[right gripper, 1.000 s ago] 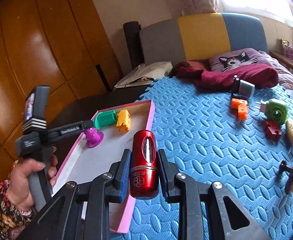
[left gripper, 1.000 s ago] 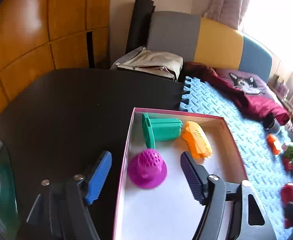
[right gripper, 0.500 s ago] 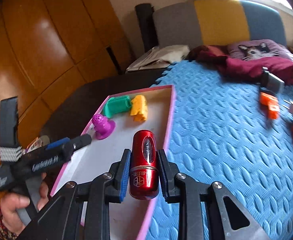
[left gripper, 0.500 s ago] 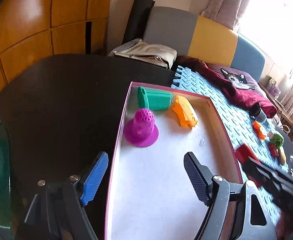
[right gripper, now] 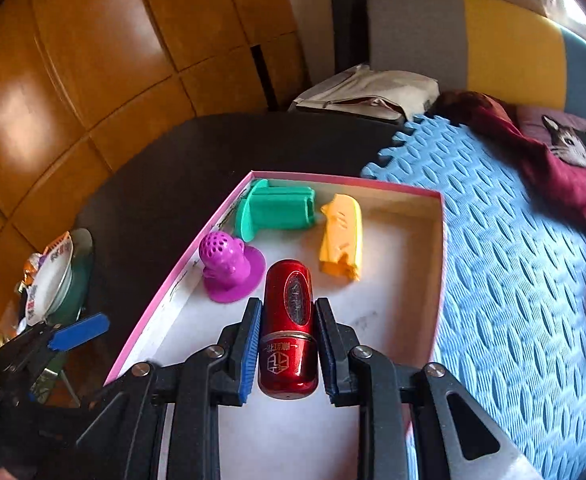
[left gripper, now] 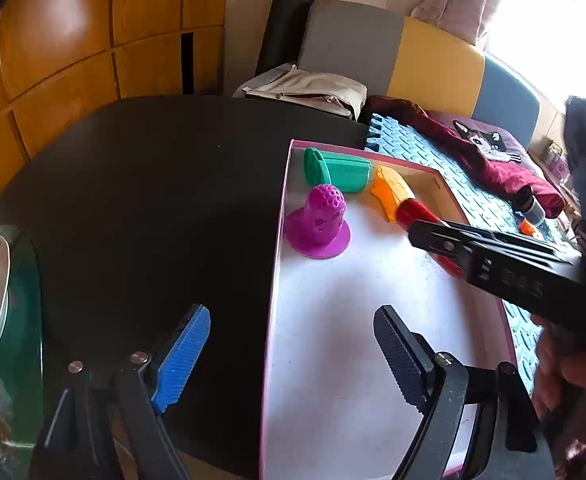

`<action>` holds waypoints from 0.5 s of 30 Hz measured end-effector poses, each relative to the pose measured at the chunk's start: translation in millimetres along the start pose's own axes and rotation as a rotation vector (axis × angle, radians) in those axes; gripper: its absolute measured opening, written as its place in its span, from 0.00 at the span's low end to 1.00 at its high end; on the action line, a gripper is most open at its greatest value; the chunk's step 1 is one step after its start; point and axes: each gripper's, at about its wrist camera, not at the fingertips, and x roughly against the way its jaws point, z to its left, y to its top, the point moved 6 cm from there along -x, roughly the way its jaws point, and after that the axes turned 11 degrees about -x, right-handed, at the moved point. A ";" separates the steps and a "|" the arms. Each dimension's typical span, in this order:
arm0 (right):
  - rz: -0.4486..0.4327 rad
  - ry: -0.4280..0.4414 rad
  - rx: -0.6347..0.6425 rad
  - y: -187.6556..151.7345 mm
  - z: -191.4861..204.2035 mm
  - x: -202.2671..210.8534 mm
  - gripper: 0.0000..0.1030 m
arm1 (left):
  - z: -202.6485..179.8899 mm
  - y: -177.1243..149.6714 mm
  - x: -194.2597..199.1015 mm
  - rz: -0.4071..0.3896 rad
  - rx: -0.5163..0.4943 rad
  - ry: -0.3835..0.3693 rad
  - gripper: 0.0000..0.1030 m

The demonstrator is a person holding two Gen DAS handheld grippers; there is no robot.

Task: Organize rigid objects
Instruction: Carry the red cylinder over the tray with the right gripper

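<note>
The left gripper [left gripper: 289, 356] hangs spread and empty over the pink box's [right gripper: 173, 276] near edge. Inside lie a purple piece [right gripper: 229, 268], green piece [right gripper: 277, 208] and orange piece [right gripper: 343, 236]. The right gripper [right gripper: 287, 344] pinches a red canister [right gripper: 289, 320] above the box floor; more items on the blue mat [right gripper: 513, 280] probably remain.

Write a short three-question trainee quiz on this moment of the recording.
1. True or false: the left gripper holds something.
2. What does the right gripper hold? A) purple piece B) red canister C) orange piece
3. Fill in: the green piece lies in the pink ____.

Key: 1 false, it is open with nothing between its fingers. 2 B, the red canister, over the box. 3 box, beside the orange piece and purple piece.
</note>
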 end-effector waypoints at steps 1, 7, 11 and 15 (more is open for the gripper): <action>0.005 -0.009 0.012 2.1 2.1 -4.0 0.25 | 1.6 -1.1 1.3 0.000 0.009 -0.007 0.82; 0.019 -0.038 0.046 8.9 7.3 -17.1 0.25 | 6.5 -4.5 11.5 -0.017 0.031 -0.020 0.82; 0.032 -0.060 0.066 13.6 10.0 -26.6 0.25 | 9.5 -5.9 15.8 -0.020 0.049 -0.027 0.83; 0.041 -0.074 0.067 16.1 10.4 -34.4 0.25 | 13.0 -7.8 19.5 -0.023 0.057 -0.022 0.83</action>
